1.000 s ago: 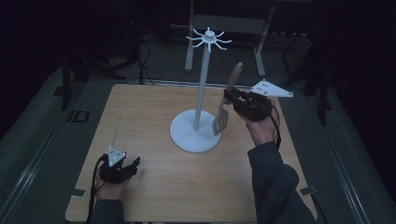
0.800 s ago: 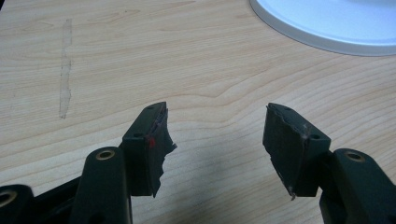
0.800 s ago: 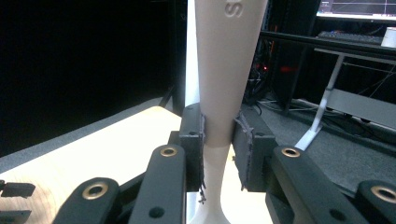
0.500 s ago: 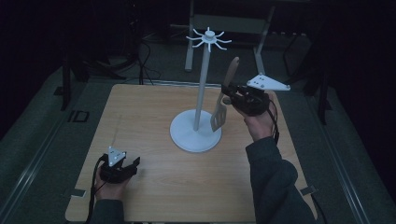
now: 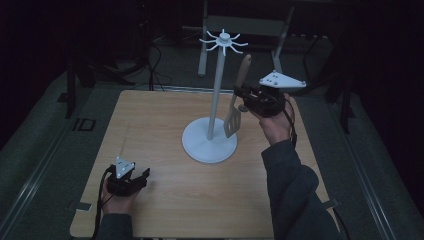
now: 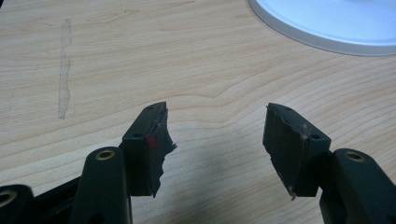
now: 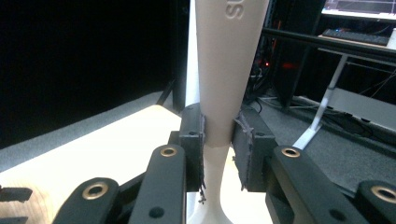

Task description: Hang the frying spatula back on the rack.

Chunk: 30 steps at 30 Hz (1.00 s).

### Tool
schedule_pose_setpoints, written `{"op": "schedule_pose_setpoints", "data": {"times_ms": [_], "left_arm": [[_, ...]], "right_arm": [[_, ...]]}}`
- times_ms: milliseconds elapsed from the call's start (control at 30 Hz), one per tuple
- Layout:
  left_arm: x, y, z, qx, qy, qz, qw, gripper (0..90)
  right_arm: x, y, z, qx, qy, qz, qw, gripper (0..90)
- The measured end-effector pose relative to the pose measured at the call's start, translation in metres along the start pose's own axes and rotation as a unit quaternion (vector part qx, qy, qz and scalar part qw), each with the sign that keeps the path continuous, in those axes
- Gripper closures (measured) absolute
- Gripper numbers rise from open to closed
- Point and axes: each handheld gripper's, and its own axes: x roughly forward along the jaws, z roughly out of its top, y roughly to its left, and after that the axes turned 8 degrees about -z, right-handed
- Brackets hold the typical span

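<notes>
- High view: right tongs (image 5: 242, 96) raised beside the pole of the white stand (image 5: 215, 100), pinching a slotted spatula (image 5: 237, 100) at the neck of the handle, blade hanging down, wooden handle end pointing up toward the hook crown at the top.
- Compared with a second ago, spatula higher and a little nearer to the pole; blade now well clear of the worktop (image 5: 165, 125) and just beside the pole above the round base. Probably a lift on the way to hanging the spatula on one hook, but handle end not yet at the height of the hooks.
- Left tongs (image 5: 141, 176) resting low at the near left part of the worktop, in the same place as before, well apart from the stand.
- Left gripper view: left tongs (image 6: 215, 135) spread wide, nothing between the pads, bare wood under them; edge of the stand base (image 6: 327, 23) at the upper right.
- Right gripper view: right tongs (image 7: 218, 144) pressed on the pale handle of the spatula (image 7: 224, 70), which stands upright between the pads; white pole just behind it. Hanging hole of the handle out of the picture, so alignment with a hook impossible to judge.
</notes>
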Motion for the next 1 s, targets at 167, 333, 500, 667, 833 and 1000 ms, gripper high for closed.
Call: {"op": "schedule_pose_setpoints", "data": {"times_ms": [167, 333, 500, 667, 833, 1000], "left_arm": [[-0.001, 0.0, 0.0, 0.0, -0.001, 0.001, 1.0, 40.7], [-0.001, 0.001, 0.0, 0.0, -0.001, 0.0, 1.0, 40.6], [-0.001, 0.001, 0.0, -0.001, -0.003, 0.001, 1.0, 40.4], [-0.001, 0.001, 0.0, -0.001, -0.003, 0.002, 1.0, 40.3], [-0.001, 0.001, 0.0, -0.002, -0.004, 0.002, 1.0, 40.3], [-0.001, 0.001, 0.0, -0.002, -0.004, 0.001, 1.0, 40.3]], "right_arm": [[0.005, 0.001, 0.002, 0.004, 0.008, -0.001, 1.0, 74.5], [0.008, 0.001, 0.004, 0.009, 0.011, 0.002, 0.9999, 74.5], [0.011, 0.002, 0.007, 0.014, 0.012, 0.002, 0.9998, 74.5], [0.013, 0.001, 0.01, 0.018, 0.011, 0.004, 0.9998, 74.5], [0.017, 0.0, 0.011, 0.021, 0.017, 0.006, 0.9996, 74.5], [0.02, 0.0, 0.014, 0.024, 0.021, 0.014, 0.9994, 74.5]]}}
